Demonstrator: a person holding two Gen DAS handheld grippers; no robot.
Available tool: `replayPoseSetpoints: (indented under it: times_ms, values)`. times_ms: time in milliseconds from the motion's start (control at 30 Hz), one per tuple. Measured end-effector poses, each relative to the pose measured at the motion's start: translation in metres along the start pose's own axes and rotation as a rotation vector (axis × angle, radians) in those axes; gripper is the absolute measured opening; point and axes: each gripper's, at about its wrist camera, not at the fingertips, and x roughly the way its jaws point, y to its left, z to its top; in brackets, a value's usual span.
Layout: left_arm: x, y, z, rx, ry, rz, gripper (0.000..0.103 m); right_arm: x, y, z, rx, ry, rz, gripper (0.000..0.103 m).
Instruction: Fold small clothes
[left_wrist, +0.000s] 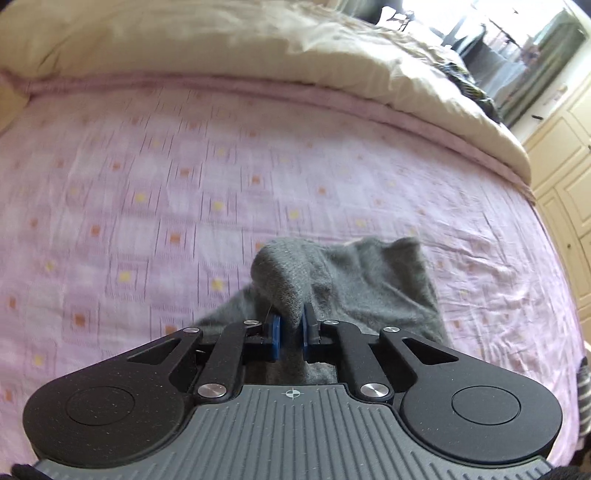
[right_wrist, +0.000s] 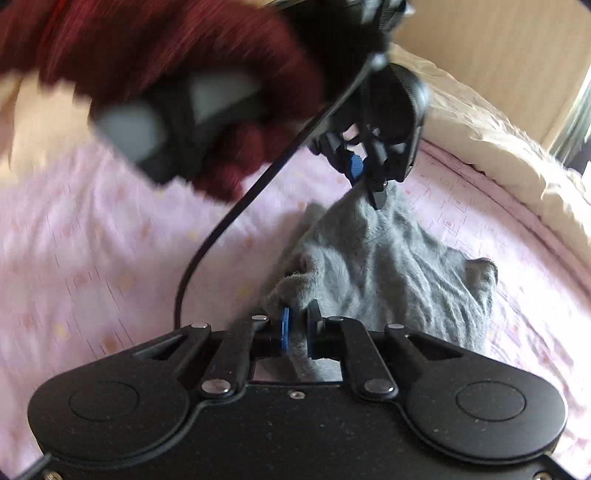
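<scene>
The left gripper (left_wrist: 291, 328) is held low, its blue pads clamped on a raised fold of the grey cloth (left_wrist: 369, 280). The right gripper (right_wrist: 297, 328) is clamped on another edge. The cloth is spread on the pink bedsheet (left_wrist: 147, 192), partly lifted.

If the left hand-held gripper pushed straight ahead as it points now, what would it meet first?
The grey cloth it already pinches: the left hand-held gripper has a raised fold right ahead of its fingertips. Beyond that likely the pink bedsheet, though depth is unclear.
</scene>
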Motion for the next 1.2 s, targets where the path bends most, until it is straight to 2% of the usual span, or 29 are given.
replayPoseSetpoints:
  times_ms: [33, 133, 200, 267, 300, 333, 400, 433, 533, 667, 767, 833, 1000, 1100, 1200]
  values:
    - [0.003, 0.002, 0.002, 0.014, 0.01, 0.022, 0.01, 0.004, 0.001, 0.003, 0.003, 0.005, 0.021, 0.016]
    - [0.023, 0.014, 0.001, 0.007, 0.078, 0.099, 0.011, 0.033, 0.01, 0.003, 0.001, 0.097, 0.13, 0.032]
    - [0.03, 0.023, -0.003, -0.006, 0.114, 0.135, 0.012, 0.041, 0.009, -0.001, 0.017, 0.116, 0.176, 0.049]
    - [0.022, 0.032, -0.007, -0.037, 0.09, 0.141, 0.015, 0.031, -0.001, -0.003, 0.068, 0.087, 0.199, 0.051]
    - [0.014, 0.034, -0.008, -0.05, 0.066, 0.14, 0.026, 0.023, -0.009, -0.004, 0.095, 0.062, 0.207, 0.056]
    - [0.003, 0.033, -0.011, -0.053, 0.031, 0.143, 0.031, 0.012, -0.019, -0.006, 0.128, 0.033, 0.209, 0.065]
    - [-0.018, 0.026, -0.016, -0.042, -0.046, 0.149, 0.038, -0.009, -0.041, -0.016, 0.195, -0.016, 0.205, 0.075]
    - [-0.027, 0.02, -0.018, -0.035, -0.076, 0.141, 0.047, -0.016, -0.054, -0.02, 0.23, -0.027, 0.191, 0.075]
    - [-0.04, -0.007, -0.024, -0.012, -0.124, 0.079, 0.061, -0.023, -0.087, -0.032, 0.32, -0.009, 0.13, 0.076]
    - [-0.029, -0.042, -0.04, 0.043, -0.133, 0.009, 0.063, -0.018, -0.129, -0.047, 0.42, 0.047, 0.038, 0.076]
    - [-0.004, -0.051, -0.054, 0.055, -0.081, -0.032, 0.063, -0.013, -0.159, -0.058, 0.498, 0.071, -0.019, 0.076]
    - [0.008, -0.05, -0.065, 0.051, -0.049, -0.016, 0.063, -0.012, -0.172, -0.061, 0.529, 0.082, -0.055, 0.077]
    - [0.026, -0.025, -0.086, 0.004, 0.031, 0.077, 0.063, -0.006, -0.199, -0.057, 0.556, 0.068, -0.077, 0.078]
    - [0.025, -0.011, -0.09, -0.04, 0.045, 0.071, 0.069, 0.011, -0.212, -0.048, 0.573, 0.062, -0.062, 0.079]
    - [0.028, -0.003, -0.093, -0.079, 0.067, 0.064, 0.074, 0.046, -0.219, -0.036, 0.556, 0.102, -0.05, 0.081]
